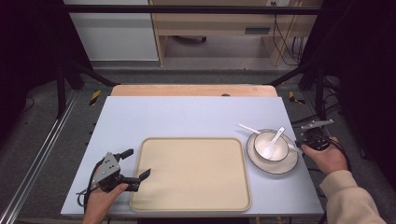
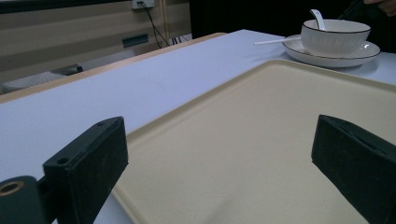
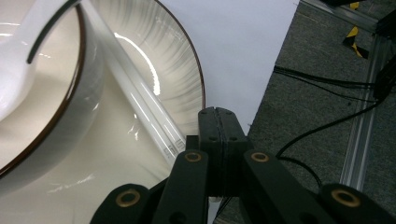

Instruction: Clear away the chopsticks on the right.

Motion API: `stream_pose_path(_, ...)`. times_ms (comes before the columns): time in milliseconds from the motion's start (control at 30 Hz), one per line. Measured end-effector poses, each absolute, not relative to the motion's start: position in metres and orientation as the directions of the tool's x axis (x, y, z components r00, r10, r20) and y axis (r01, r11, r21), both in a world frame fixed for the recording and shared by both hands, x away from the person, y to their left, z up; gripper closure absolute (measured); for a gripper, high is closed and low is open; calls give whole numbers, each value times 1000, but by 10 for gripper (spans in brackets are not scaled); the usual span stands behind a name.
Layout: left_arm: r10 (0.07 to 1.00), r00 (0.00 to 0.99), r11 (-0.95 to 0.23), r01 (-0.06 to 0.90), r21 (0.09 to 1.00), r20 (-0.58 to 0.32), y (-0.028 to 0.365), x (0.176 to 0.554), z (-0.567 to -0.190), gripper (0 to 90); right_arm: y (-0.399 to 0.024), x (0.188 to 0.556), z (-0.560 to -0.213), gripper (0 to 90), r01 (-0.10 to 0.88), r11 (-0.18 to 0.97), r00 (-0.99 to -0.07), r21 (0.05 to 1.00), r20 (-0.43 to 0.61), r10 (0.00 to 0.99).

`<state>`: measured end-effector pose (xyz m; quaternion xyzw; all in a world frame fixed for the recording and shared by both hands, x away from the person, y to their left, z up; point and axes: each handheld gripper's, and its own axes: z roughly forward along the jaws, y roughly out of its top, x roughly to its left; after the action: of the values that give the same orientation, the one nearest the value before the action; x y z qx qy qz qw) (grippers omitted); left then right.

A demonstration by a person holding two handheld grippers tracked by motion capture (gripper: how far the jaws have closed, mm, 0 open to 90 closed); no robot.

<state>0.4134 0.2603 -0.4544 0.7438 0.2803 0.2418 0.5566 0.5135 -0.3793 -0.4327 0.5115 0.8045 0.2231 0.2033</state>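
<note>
Nearest us, two forearms reach in from the bottom edge. We see the left gripper point(image 1: 134, 166) held low at the left rim of a beige tray point(image 1: 191, 198), its jaws spread wide apart, one over the tray and one over the table. Our right gripper point(image 1: 303, 144) sits at the right rim of a white plate point(image 1: 285, 167), its jaws pressed together with nothing between them. On the plate stands a white bowl point(image 1: 275, 151) with a dark rim, and a white spoon point(image 1: 274, 141) rests inside it. A second white spoon's handle point(image 1: 247, 128) pokes out behind the bowl. We note the plate lies just right of the tray, near the table's right edge. A pale blue tabletop point(image 1: 187, 116) stretches bare behind the tray. Beyond it are grey floor, wooden furniture point(image 1: 215, 23) and cables point(image 1: 285, 42).
</note>
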Motion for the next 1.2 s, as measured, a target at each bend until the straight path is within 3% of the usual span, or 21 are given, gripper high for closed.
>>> stream_pose_path(267, 683, 729, -227, 147, 963, 50, 259, 414, -455, 33, -380, 504, -431, 900, 723, 383, -412, 575, -86, 907)
stream_pose_path(567, 681, 730, -231, 149, 961, 51, 259, 414, -455, 33, -380, 499, -423, 786, 686, 463, -489, 562, -115, 865)
stream_pose_path(1200, 680, 731, -236, 151, 960, 52, 259, 414, -456, 34, -373, 511, -427, 769, 682, 497, -536, 537, -95, 839)
